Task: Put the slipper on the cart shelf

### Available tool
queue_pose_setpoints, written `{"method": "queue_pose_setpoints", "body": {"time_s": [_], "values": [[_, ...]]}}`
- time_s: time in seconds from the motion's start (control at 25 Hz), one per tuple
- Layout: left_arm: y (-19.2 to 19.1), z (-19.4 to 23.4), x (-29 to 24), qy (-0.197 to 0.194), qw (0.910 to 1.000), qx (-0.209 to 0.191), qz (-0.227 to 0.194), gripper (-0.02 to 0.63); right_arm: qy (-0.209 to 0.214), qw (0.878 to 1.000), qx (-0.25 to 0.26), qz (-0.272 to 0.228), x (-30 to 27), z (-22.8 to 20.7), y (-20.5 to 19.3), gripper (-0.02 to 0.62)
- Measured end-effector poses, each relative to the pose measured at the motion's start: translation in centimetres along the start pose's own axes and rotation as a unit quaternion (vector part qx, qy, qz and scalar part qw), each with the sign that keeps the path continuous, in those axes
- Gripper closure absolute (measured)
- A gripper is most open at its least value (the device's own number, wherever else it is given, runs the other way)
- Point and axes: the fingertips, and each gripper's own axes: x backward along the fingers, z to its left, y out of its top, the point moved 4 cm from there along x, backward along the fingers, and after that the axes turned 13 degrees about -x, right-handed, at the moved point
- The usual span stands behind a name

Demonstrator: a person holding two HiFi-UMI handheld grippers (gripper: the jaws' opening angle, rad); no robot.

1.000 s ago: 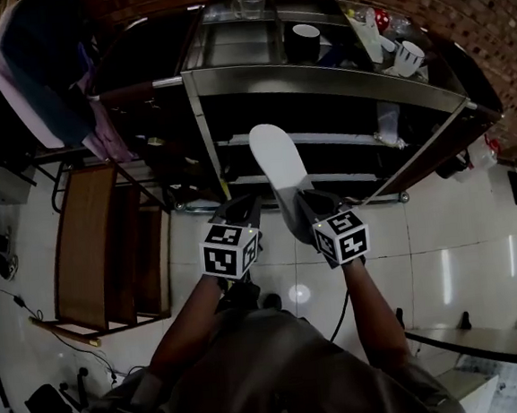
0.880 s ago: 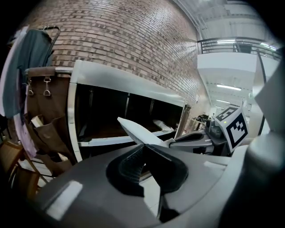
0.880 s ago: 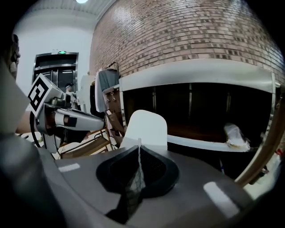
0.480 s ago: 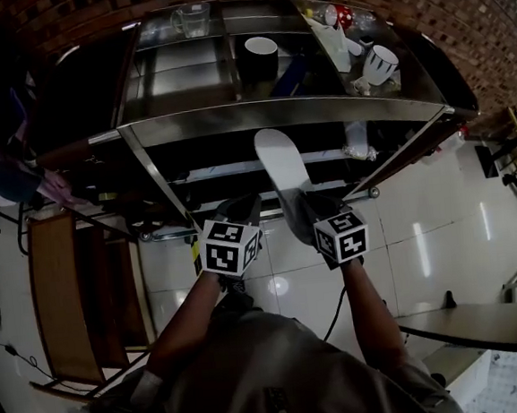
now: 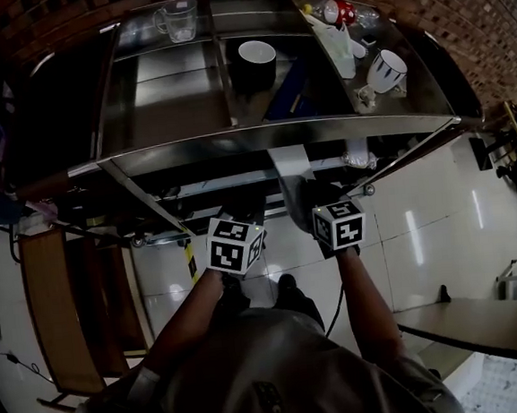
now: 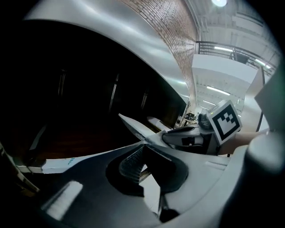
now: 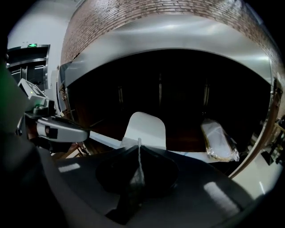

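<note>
Moved since the earlier frame: the white slipper (image 5: 289, 165), its toe now under the top shelf edge of the cart (image 5: 279, 134), frame centre. Right gripper (image 5: 304, 197): I have it clamped on the slipper's near end. Left gripper (image 5: 241, 213): jaws together, empty, just left of the slipper.

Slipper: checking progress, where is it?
The slipper sits mid right gripper view, clamped in the right gripper, under the cart's top shelf, left of a wrapped packet.
</note>
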Motion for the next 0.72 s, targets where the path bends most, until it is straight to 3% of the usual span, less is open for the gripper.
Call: {"method": "queue_pose_setpoints", "body": {"time_s": [0.16, 0.4, 0.72], "values": [[0.5, -0.2, -1.7, 0.010, 0.9999, -0.003, 0.004, 0.598, 0.006, 1.000, -0.008, -0.007, -1.9, -2.4, 0.9, 0.584], [1.0, 0.3, -4.0, 0.057, 0.9982, 0.009, 0.017, 0.598, 0.041, 0.999, -0.020, -0.019, -6.1, -5.2, 2.3, 0.584], [2.4, 0.3, -4.6, 0.107, 0.9938, 0.024, 0.017, 0.598, 0.067, 0.997, -0.018, -0.030, -9.5, -6.1, 4.2, 0.583]]}}
